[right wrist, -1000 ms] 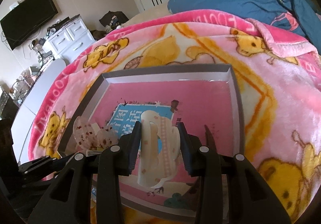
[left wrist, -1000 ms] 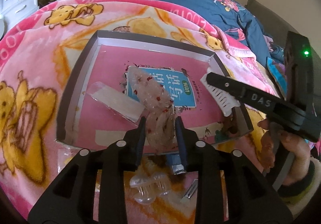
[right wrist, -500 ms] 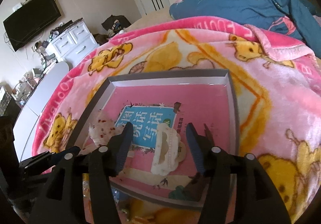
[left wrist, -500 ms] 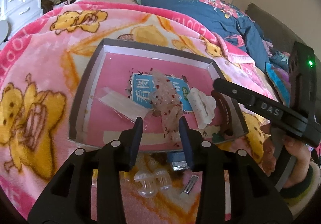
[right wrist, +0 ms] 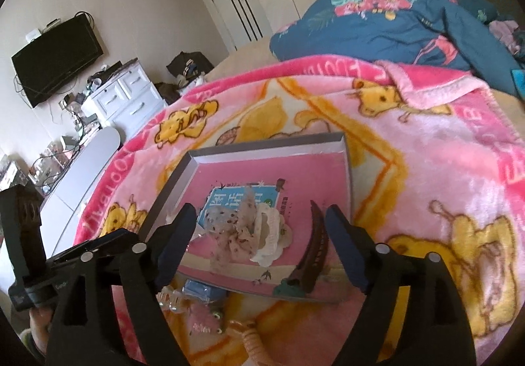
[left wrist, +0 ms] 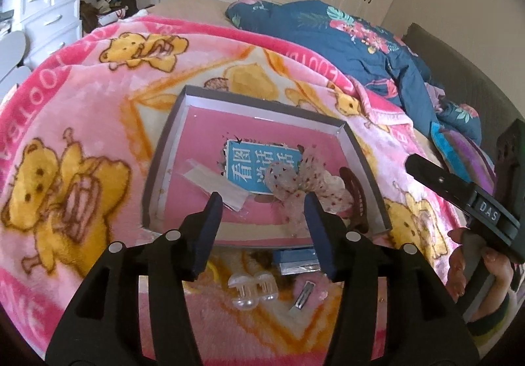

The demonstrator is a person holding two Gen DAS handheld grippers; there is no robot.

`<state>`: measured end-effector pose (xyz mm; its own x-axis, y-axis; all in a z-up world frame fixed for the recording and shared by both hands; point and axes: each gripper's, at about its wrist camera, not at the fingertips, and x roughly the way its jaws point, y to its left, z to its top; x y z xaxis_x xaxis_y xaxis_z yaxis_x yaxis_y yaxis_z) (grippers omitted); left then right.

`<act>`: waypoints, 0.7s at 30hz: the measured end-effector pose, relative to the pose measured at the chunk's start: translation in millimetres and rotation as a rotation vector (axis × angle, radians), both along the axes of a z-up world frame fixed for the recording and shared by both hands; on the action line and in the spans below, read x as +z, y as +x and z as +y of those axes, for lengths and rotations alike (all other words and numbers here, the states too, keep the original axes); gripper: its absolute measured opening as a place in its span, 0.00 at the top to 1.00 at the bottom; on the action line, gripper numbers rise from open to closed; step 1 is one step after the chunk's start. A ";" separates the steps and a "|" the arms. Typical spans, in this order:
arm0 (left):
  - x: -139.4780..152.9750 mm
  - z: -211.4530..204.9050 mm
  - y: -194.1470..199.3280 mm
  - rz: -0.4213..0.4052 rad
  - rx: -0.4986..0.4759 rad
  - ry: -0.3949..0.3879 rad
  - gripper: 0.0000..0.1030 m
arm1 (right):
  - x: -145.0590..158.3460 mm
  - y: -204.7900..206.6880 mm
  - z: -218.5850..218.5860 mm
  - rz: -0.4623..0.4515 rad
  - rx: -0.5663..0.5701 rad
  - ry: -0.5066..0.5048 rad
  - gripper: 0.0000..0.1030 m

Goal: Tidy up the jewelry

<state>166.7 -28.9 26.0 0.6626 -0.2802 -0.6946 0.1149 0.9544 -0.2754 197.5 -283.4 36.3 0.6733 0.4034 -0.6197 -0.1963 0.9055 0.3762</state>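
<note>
Now both my grippers stand over the near edge of the tray [left wrist: 364, 152], and neither one holds anything. The left gripper [left wrist: 262, 228] has its jaws opening, with only the tail of the dotted gauze bow [left wrist: 288, 182] seen between the pads, not pressed. The right gripper [right wrist: 259, 244] also is opening, already wide; the bow and the white scalloped clip [right wrist: 270, 241] lie beyond its fingertips, down in the tray, free of the pads.

I judge the next pieces to collect are the ones on the blanket [left wrist: 82, 103], outside the tray. From the left gripper they lie below and slightly nearer than the fingertips: the clear claw clip [left wrist: 252, 289] directly under the gap, and the small metal snap clip [left wrist: 303, 297] under its right finger, long axis pointing roughly away from me. So the left hand is the nearer one for these.

For the right gripper, the brown comb clip [right wrist: 311, 251] is just inside its right finger, lying along the tray's right wall, long axis pointing away.

Room is tight at the near tray wall: going down there, the fingers could knock it. The far half of the tray is free.
</note>
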 end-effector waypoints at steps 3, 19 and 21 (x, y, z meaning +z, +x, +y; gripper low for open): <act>8.2 2.1 -6.5 -0.015 0.012 0.005 0.32 | 7.8 -7.5 -5.8 -0.017 -0.011 0.001 0.19; 46.6 25.5 -42.4 -0.090 0.067 -0.031 0.09 | 36.5 -45.9 -11.7 -0.076 0.011 0.004 0.18; 49.0 29.4 -47.9 -0.097 0.080 -0.035 0.09 | 39.2 -51.6 -11.3 -0.086 0.013 0.001 0.18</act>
